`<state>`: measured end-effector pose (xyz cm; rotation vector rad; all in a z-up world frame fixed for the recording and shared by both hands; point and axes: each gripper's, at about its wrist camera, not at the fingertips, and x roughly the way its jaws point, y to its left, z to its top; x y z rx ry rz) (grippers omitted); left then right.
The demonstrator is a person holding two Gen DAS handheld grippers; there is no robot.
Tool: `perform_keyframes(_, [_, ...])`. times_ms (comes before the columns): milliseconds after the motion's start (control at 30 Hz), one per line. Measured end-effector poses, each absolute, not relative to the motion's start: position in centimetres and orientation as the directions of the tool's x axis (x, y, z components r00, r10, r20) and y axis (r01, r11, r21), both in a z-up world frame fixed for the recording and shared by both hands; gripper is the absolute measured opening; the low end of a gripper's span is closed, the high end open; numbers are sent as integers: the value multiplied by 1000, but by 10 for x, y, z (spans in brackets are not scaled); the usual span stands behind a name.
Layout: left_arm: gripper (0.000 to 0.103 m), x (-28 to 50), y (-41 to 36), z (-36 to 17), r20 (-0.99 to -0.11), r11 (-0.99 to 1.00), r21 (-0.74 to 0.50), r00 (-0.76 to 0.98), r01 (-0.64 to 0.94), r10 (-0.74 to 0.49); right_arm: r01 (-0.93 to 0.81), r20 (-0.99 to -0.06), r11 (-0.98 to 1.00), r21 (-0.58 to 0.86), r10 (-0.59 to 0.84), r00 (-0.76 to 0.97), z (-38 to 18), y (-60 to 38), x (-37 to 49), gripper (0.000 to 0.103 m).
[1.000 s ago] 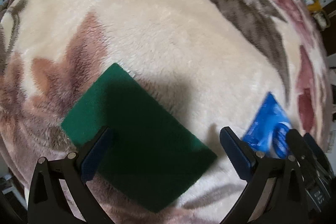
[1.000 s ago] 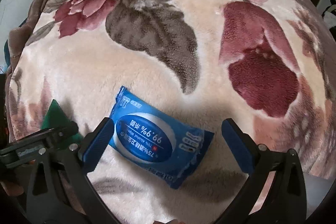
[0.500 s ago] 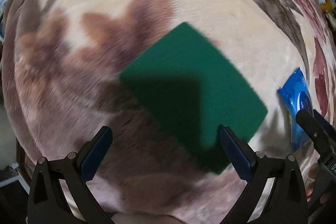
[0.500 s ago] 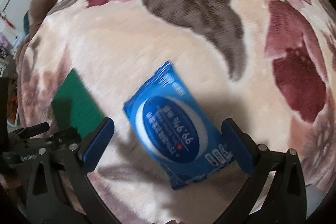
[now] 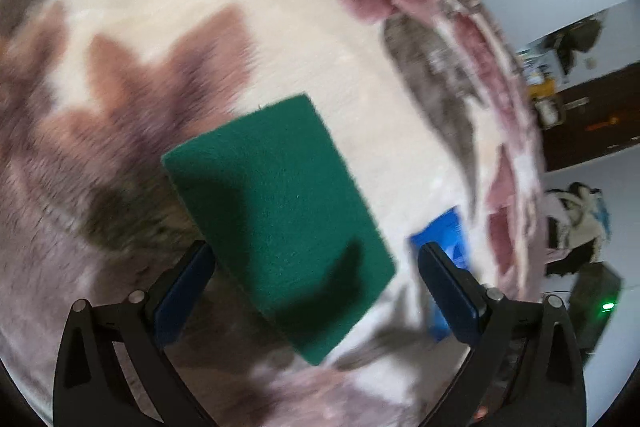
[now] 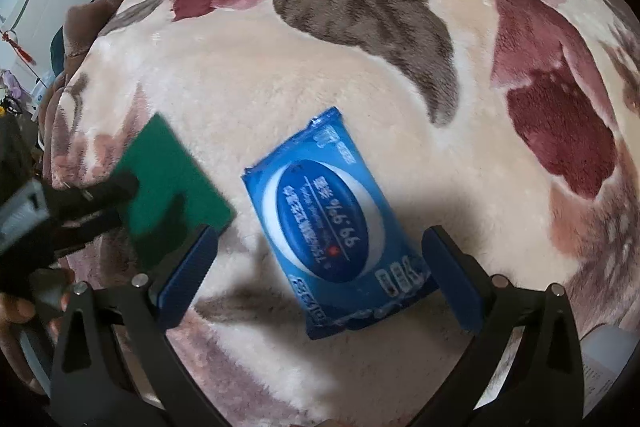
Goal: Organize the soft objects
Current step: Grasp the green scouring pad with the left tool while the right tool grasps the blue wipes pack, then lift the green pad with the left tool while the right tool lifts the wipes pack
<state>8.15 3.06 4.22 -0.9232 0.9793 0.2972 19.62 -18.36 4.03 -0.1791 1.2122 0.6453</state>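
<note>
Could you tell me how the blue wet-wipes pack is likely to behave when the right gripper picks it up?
The wet-wipes pack looks like glossy film, so probably slippery. Its crinkled end suggests it will squash and sag. It lies flat on the plush blanket, so rolling seems unlikely.

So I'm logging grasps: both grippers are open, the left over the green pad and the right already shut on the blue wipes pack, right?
Not quite. The right gripper is open too: in the right wrist view its jaws stand apart on either side of the blue wipes pack, which lies on the blanket. The left gripper is open over the green pad, as you said.

The blue wipes pack (image 6: 336, 223) reads "99.9%".
</note>
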Motion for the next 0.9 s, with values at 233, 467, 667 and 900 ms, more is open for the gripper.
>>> perform_keyframes(233, [100,104,35,82,-627,593,-700,741,-398,-242,-522,-900,824,220,378,219,40,-194,200,103])
perform_keyframes(467, [86,142,12,73,-767,685,-569,595,-456,-240,-509,-891,830,228,389,235,42,-197,202,103])
perform_keyframes(667, [19,151,11,36,-848,686,-502,454,-526,-272,-503,-891,833,230,388,234,40,-196,202,103])
perform_keyframes(900, [13,135,14,54,-908,828,-331,392,-453,-148,-530,-903,828,183,355,242,35,-183,207,103])
